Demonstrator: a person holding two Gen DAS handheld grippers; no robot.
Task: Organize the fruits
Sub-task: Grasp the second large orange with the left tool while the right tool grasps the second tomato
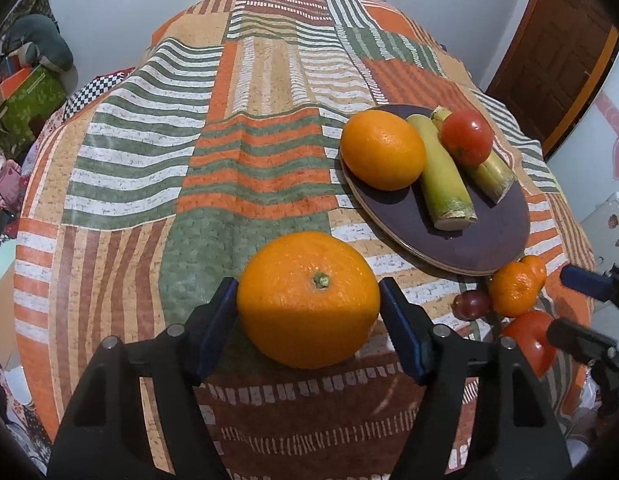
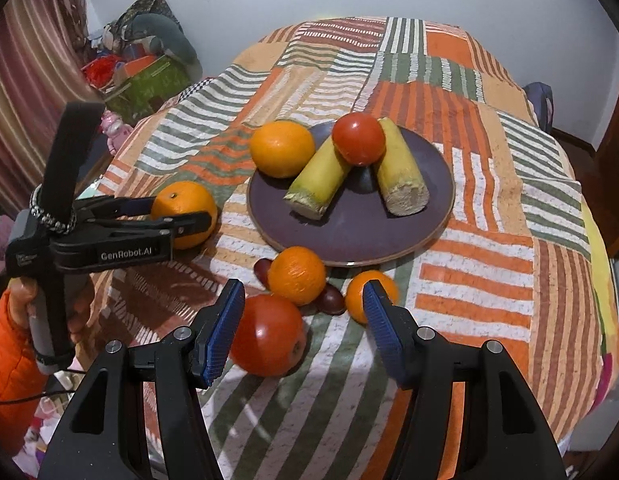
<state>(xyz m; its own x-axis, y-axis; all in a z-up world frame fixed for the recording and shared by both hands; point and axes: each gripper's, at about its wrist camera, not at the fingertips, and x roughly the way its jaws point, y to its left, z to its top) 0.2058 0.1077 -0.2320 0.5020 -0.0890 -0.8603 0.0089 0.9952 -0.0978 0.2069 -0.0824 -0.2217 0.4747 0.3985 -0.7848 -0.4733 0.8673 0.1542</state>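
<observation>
Now the left gripper (image 1: 308,322) has its two blue pads pressed on the sides of a big orange (image 1: 307,298), so it is pinching it. I cannot tell if the orange sits on the cloth (image 1: 149,168) or is just off it. The plate (image 1: 489,236) is at about 2 o'clock from the orange, near it. On the plate lie another orange (image 1: 383,149), two cane pieces (image 1: 439,168) and a tomato (image 1: 467,137).

The right gripper (image 2: 303,334) is spread wide and holds nothing. A red tomato (image 2: 267,340) lies just by its left pad. Two small oranges (image 2: 296,275) and dark plums (image 2: 331,300) wait at 12 o'clock.

I think the step is picking up the big orange. Next it should go up and over to the plate's bare front part.
</observation>
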